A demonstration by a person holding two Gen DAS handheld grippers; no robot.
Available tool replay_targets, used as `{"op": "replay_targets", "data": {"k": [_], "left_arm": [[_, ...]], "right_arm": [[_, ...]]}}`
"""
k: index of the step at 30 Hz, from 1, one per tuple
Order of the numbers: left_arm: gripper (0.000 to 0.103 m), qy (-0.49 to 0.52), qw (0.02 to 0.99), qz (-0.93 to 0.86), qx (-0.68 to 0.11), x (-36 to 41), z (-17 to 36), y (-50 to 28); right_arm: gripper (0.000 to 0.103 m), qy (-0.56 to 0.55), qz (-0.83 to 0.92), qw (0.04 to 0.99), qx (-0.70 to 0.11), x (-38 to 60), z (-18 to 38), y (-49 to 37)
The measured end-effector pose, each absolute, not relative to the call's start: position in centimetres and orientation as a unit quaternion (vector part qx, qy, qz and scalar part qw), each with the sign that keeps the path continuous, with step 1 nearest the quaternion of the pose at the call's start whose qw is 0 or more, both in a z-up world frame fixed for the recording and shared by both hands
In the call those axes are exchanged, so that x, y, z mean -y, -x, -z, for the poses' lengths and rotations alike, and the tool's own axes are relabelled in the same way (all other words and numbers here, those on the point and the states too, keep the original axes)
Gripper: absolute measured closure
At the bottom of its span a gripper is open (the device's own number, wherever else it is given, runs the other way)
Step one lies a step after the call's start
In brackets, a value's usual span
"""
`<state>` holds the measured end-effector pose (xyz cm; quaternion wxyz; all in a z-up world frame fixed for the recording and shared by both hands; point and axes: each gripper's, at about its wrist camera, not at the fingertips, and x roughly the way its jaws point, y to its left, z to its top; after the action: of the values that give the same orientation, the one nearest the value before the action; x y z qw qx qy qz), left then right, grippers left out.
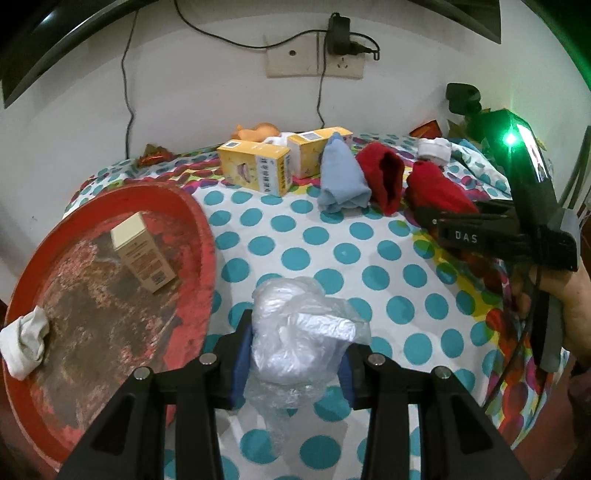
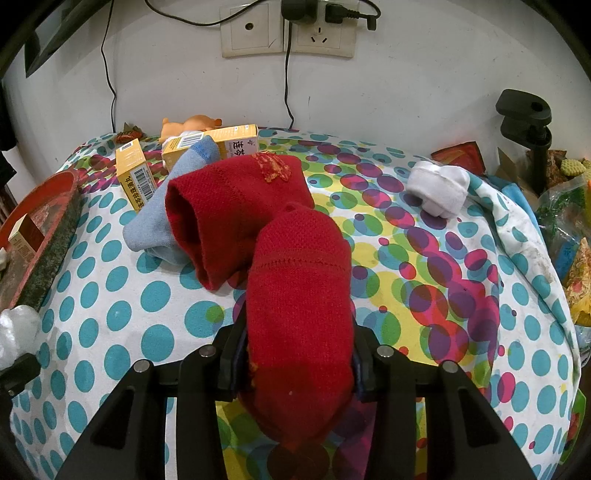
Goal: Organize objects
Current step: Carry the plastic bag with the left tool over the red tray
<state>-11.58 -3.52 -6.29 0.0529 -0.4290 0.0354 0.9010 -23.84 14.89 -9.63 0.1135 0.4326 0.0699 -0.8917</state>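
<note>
My left gripper (image 1: pixel 291 354) is shut on a crumpled clear plastic bag (image 1: pixel 295 328), held over the dotted cloth beside a worn red tray (image 1: pixel 199 236). The tray holds a cream box (image 1: pixel 142 254) and a balled white sock (image 1: pixel 26 343). My right gripper (image 2: pixel 297 354) is shut on a rolled red sock (image 2: pixel 299 306); the left wrist view shows that red sock (image 1: pixel 436 192) in the right gripper (image 1: pixel 428 218). A second red sock (image 2: pixel 229 214) and a blue sock (image 2: pixel 155 225) lie just beyond. Two yellow boxes (image 2: pixel 135 177) (image 2: pixel 229 142) sit behind them.
A white sock ball (image 2: pixel 439 192) rests at the right. An orange toy (image 2: pixel 188 125) lies by the wall under a socket (image 2: pixel 288 29) with hanging cables. A black clamp stand (image 2: pixel 528 125) and snack packets (image 2: pixel 569 229) crowd the table's right edge.
</note>
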Motion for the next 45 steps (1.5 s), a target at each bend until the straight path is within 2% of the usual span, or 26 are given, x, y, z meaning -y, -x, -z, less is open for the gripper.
{"op": "replay_targets", "data": {"k": [11,17,30,45], "left_arm": [[0.063,0.414,0.020,-0.910,-0.025,7.8,3.8,10.3],[0.063,0.416,-0.033,-0.909,-0.011,12.5,3.3,10.5],[0.063,0.437,-0.130,-0.889,0.048,24.0,4.3,12.8],[0.063,0.457,-0.185,-0.869,0.046,28.8,5.4,16.0]], "right_arm": [[0.062,-0.433,0.892,0.113,-0.070,-14.9,9.6,23.8],[0.062,-0.433,0.892,0.113,-0.070,-14.8,9.6,23.8],[0.062,-0.433,0.892,0.112,-0.069,-14.9,9.6,23.9],[0.062,-0.433,0.892,0.111,-0.069,-14.9,9.6,23.9]]}}
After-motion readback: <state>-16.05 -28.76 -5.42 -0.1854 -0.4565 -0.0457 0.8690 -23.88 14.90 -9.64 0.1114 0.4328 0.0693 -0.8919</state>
